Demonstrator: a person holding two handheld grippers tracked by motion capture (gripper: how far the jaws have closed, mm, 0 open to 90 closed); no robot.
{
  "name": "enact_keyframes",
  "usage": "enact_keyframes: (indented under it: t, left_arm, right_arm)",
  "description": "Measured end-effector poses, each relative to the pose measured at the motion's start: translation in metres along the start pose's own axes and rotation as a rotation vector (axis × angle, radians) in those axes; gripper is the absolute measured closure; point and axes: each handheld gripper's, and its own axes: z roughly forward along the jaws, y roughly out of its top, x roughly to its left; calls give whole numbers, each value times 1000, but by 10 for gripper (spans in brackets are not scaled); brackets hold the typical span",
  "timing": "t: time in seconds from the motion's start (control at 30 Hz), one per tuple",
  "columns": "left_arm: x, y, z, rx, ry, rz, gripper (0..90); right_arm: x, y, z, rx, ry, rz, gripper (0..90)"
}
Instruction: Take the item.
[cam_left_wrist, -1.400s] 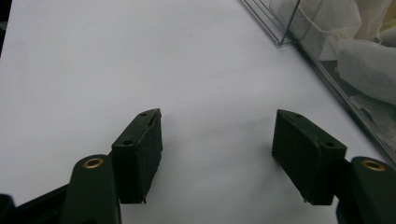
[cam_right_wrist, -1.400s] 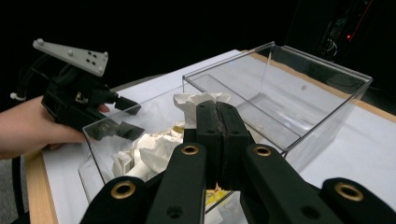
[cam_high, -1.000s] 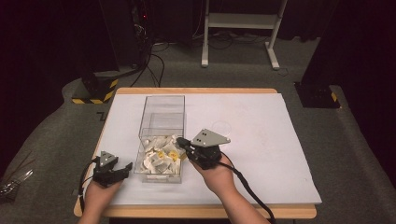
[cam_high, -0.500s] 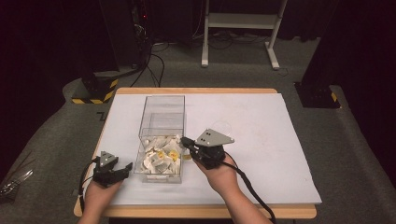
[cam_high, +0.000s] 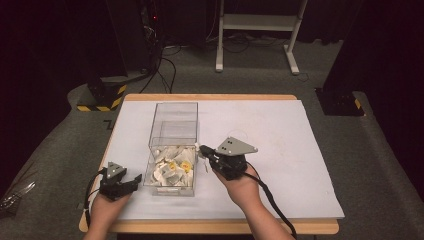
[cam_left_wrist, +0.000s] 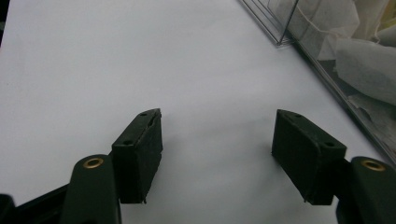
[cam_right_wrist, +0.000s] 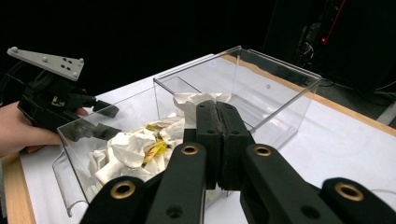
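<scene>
The clear plastic box (cam_high: 172, 150) stands on the white sheet (cam_high: 280, 145) that covers the bench (cam_high: 210, 97), left of the sheet's middle. A partition splits the box in two. The compartment nearer the person holds crumpled white paper packets (cam_high: 172, 167), some with yellow marks; the far compartment shows bare floor.

Right gripper (cam_high: 204, 151): located just beside the box's right wall, level with the near compartment. Its fingers (cam_right_wrist: 217, 135) are pressed together. In the right gripper view their tips sit in front of a white packet (cam_right_wrist: 196, 100) that rises above the pile, at the partition; whether anything is pinched between them cannot be told. A grey three-cornered plate (cam_high: 235, 146) tops this gripper.

Left gripper (cam_high: 131, 181): located at the box's near left corner, resting low over the sheet. Its fingers (cam_left_wrist: 140, 149) stand apart with bare white sheet between them. In the left gripper view the box wall (cam_left_wrist: 336, 88) runs past on the right, clear of both fingers.
</scene>
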Motion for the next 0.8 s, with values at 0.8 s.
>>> enact_keyframes:
  t: [0.8]
  left_arm:
    - [0, 0, 0, 1, -3, 2, 332]
  right_arm:
    - [-32, -8, -18, 7, -98, 15, 894]
